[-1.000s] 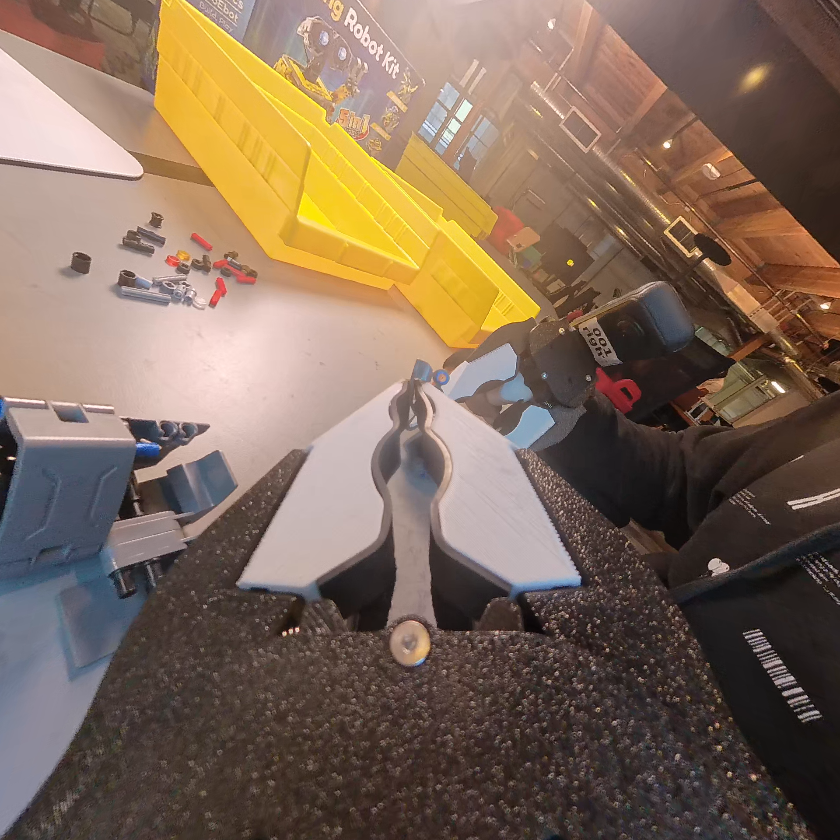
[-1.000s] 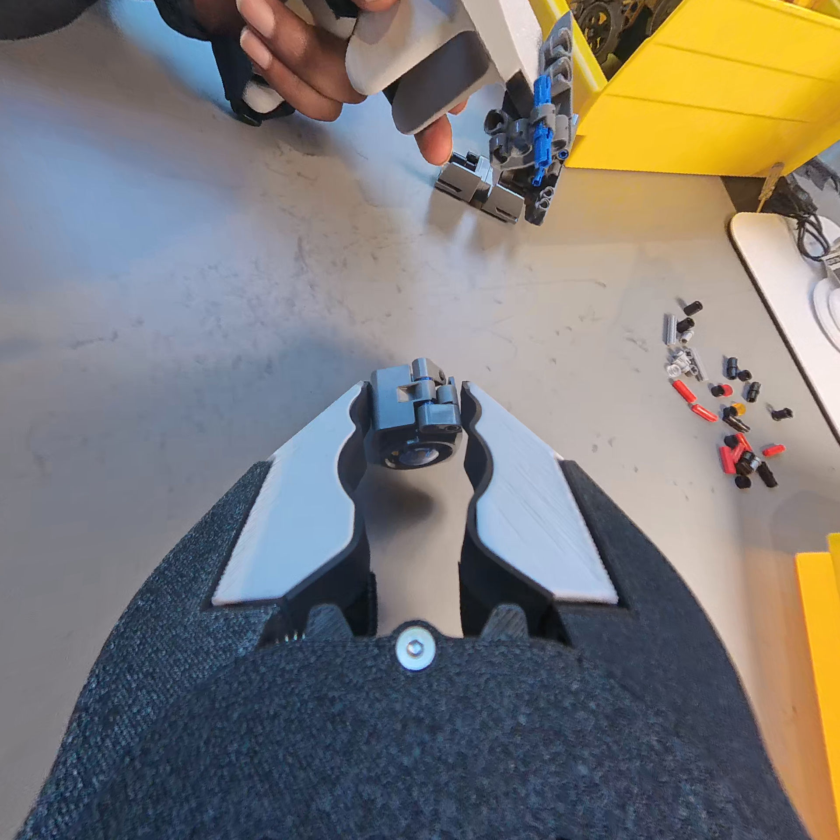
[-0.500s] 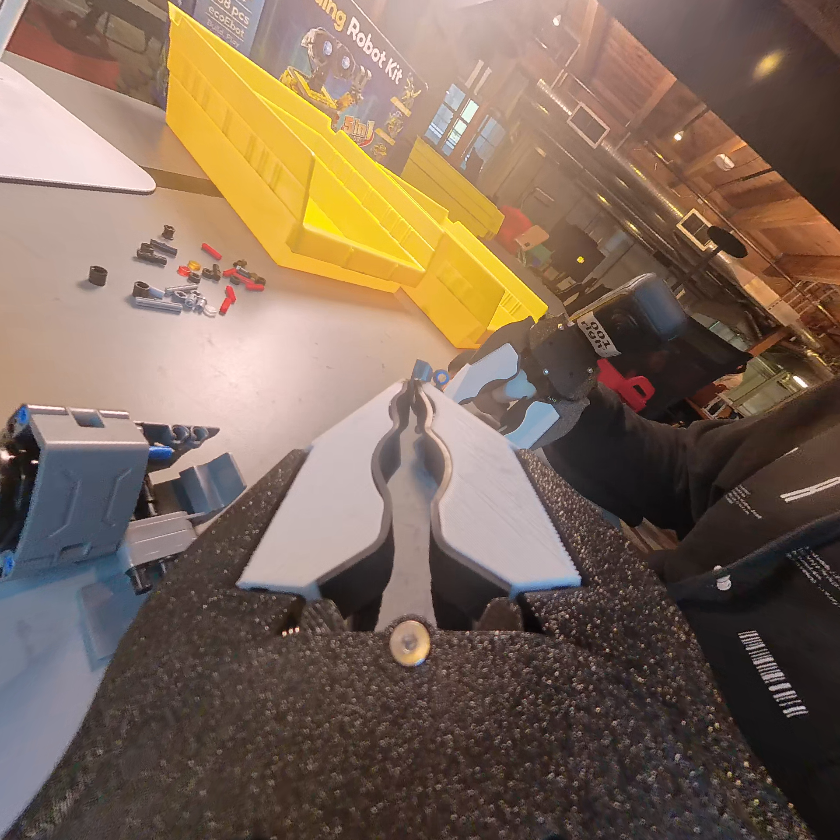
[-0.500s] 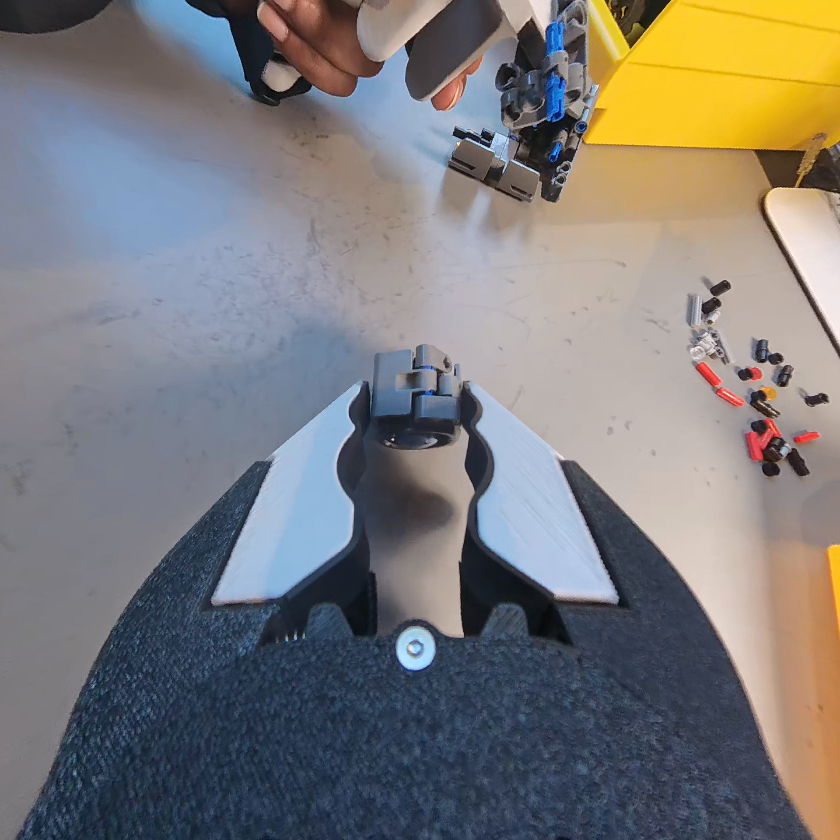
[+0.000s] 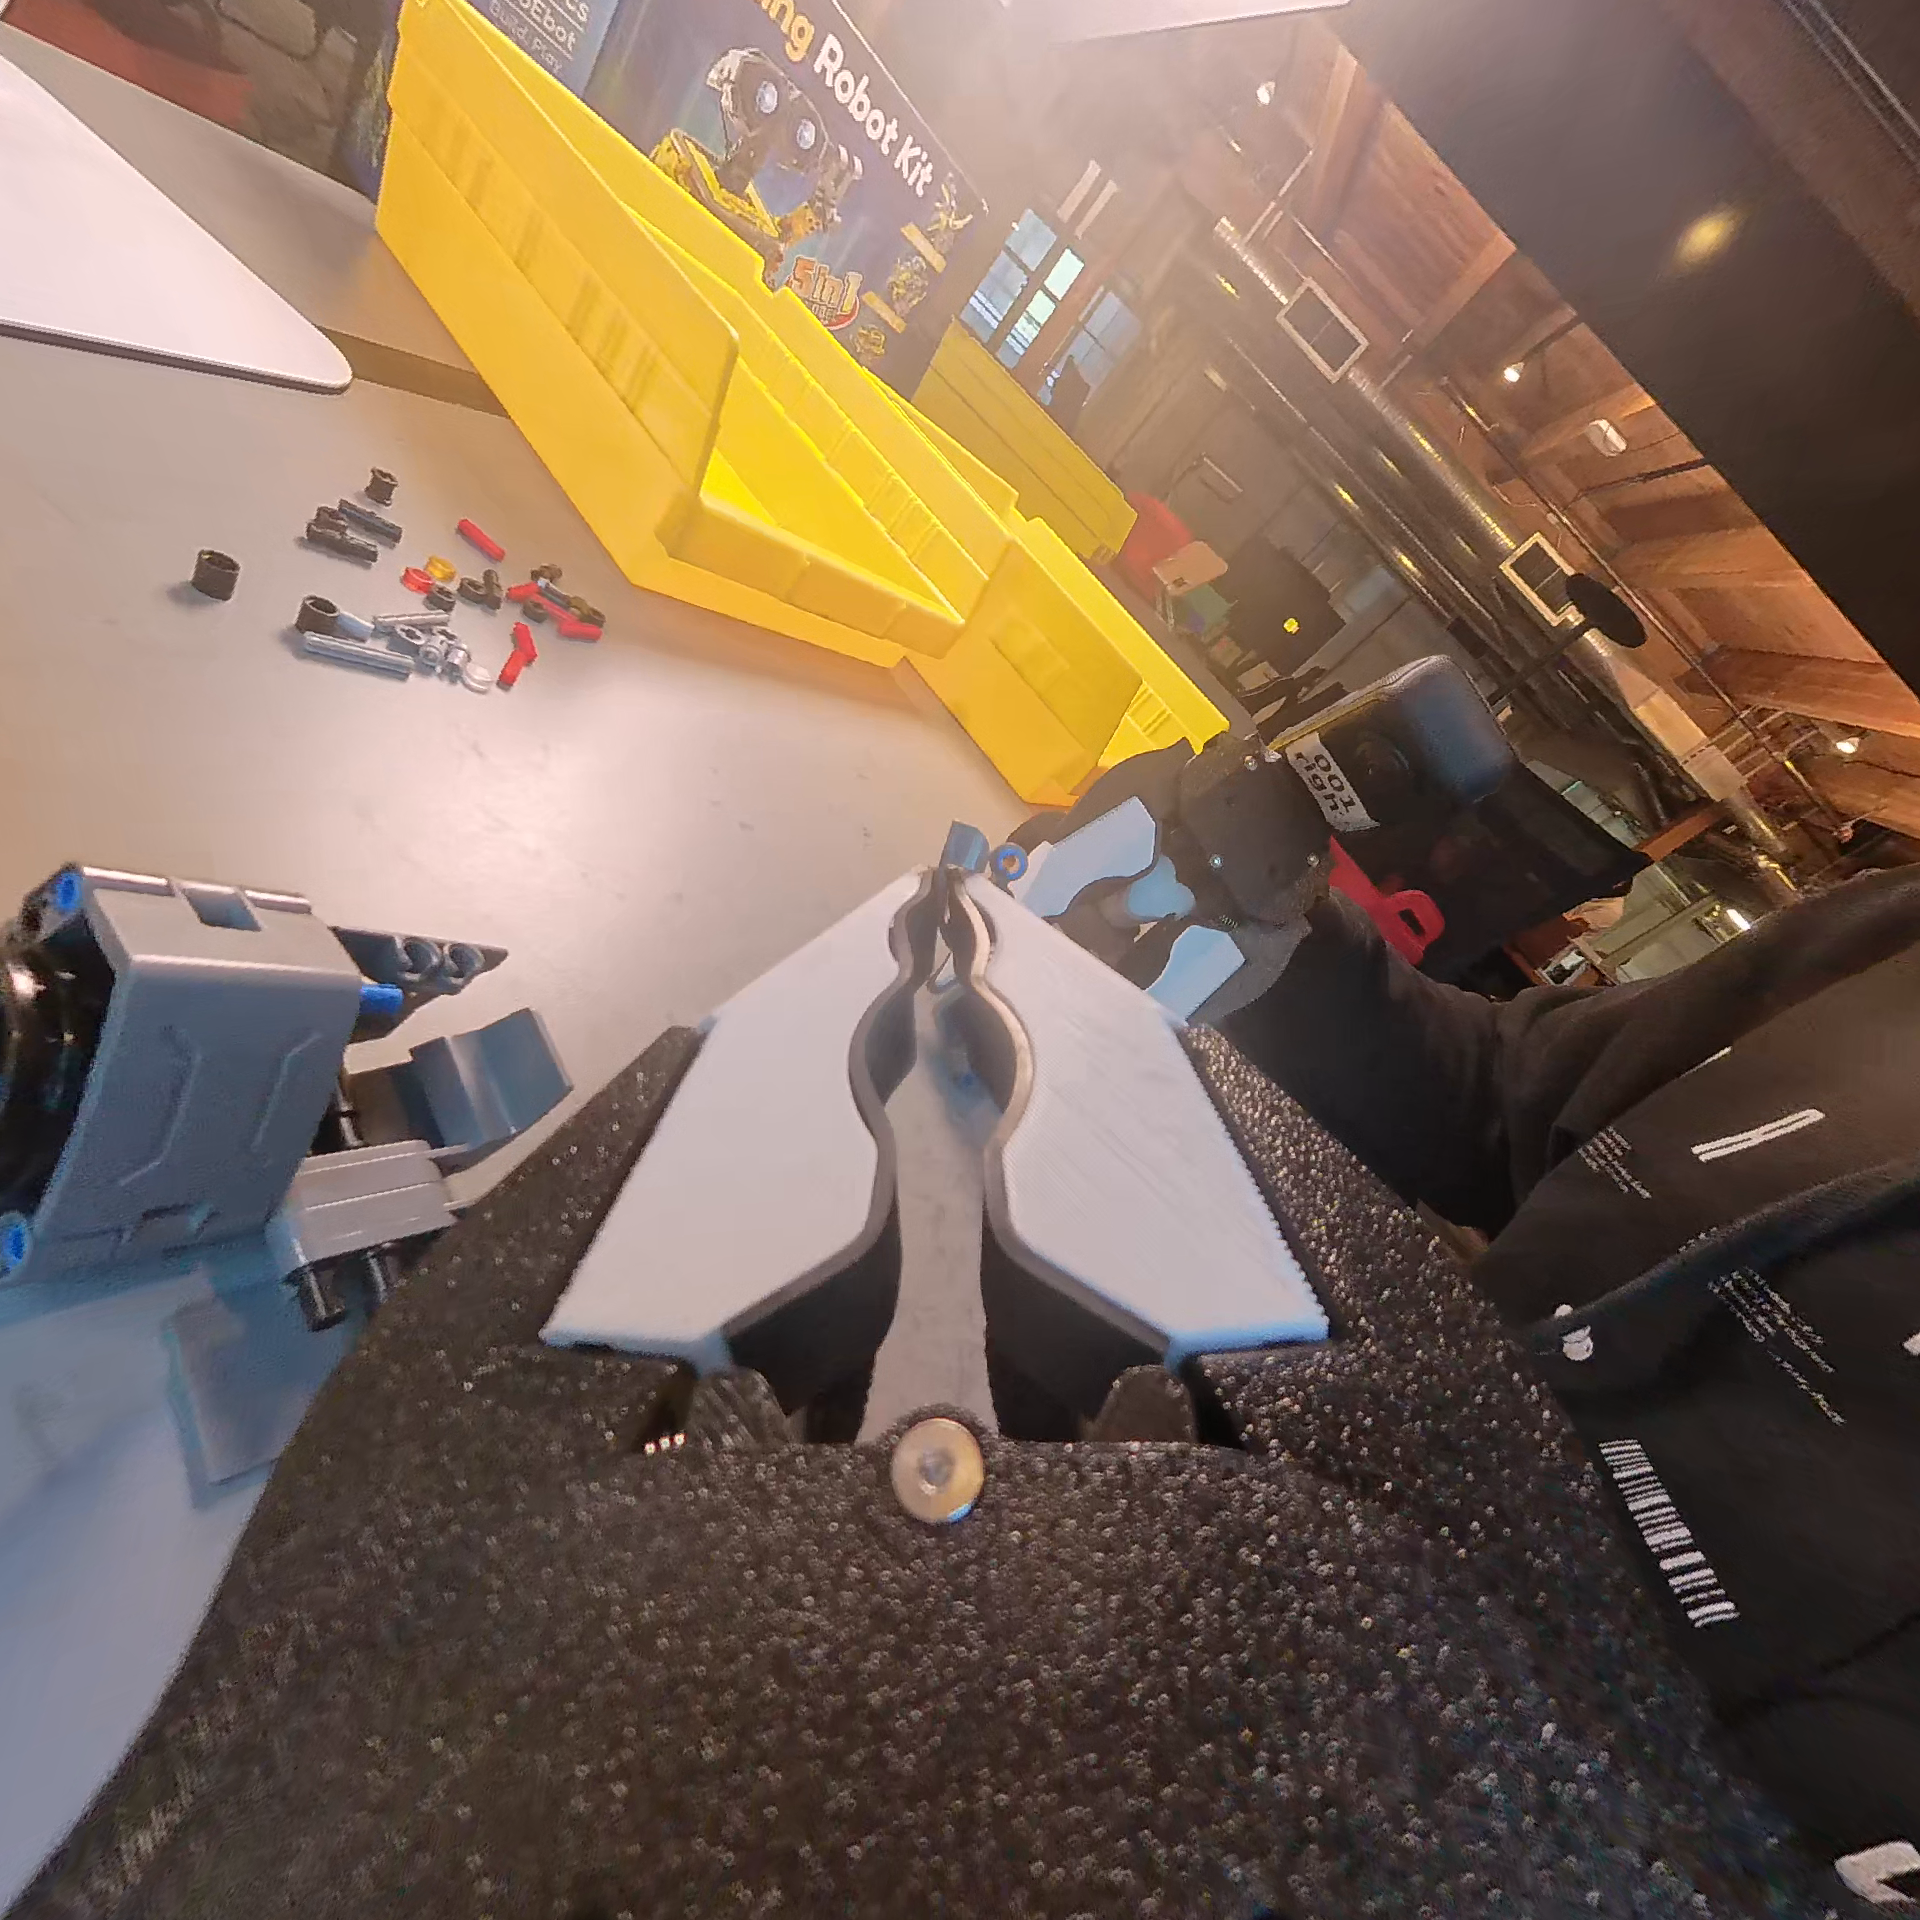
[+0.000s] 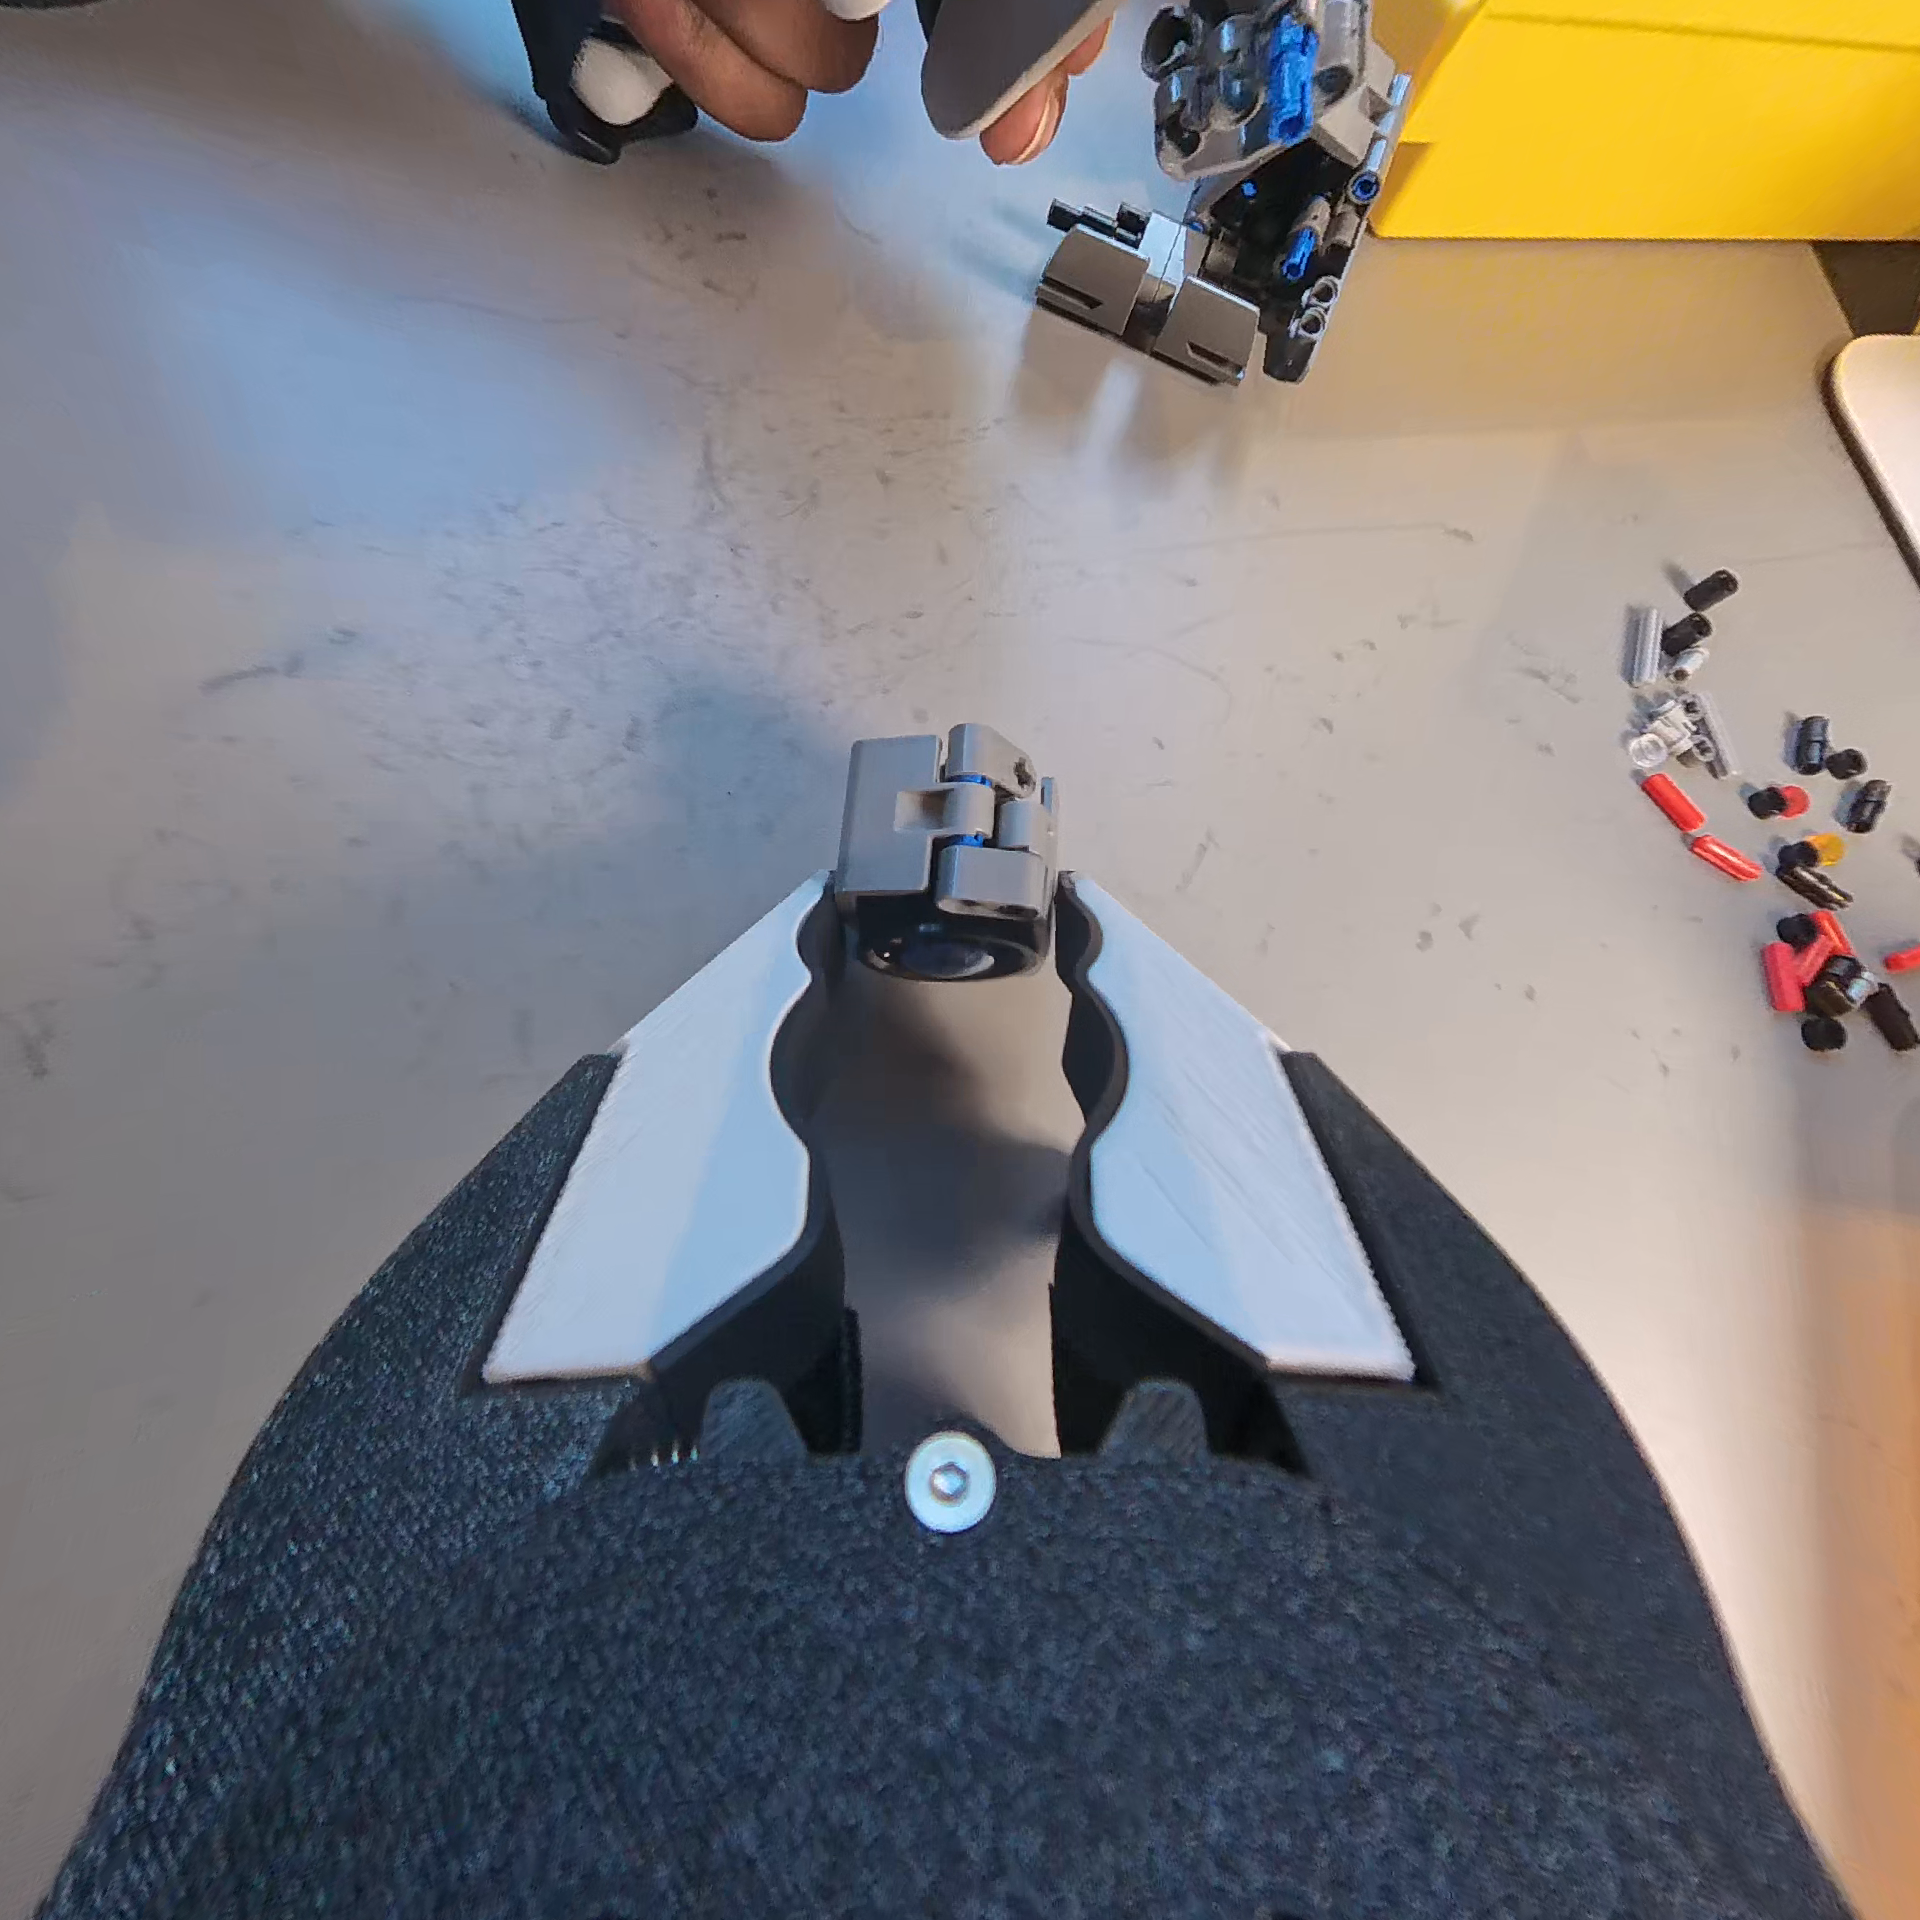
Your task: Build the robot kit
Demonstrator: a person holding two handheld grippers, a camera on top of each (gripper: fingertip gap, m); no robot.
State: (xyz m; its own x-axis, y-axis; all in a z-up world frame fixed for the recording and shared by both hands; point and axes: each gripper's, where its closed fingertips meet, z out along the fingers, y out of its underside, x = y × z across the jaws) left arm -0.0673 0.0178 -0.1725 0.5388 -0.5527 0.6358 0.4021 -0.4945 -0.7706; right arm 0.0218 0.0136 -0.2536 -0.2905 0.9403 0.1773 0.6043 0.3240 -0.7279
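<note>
Clamping a grey hinged brick assembly (image 6: 945, 847), right gripper (image 6: 945, 914) over table (image 6: 416, 623)

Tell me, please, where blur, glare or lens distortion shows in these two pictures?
Left wrist view: warm haze washes the yellow bins, the grey block model at the edge smears, and the room tilts and bends. Right wrist view: even light, the grey block sharp, with a soft shadow on the table.

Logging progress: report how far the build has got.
Done: a partly built model stands on the table. In hand: right gripper grips a grey block; left gripper is shut. Left: loose pins lie unused.
</note>
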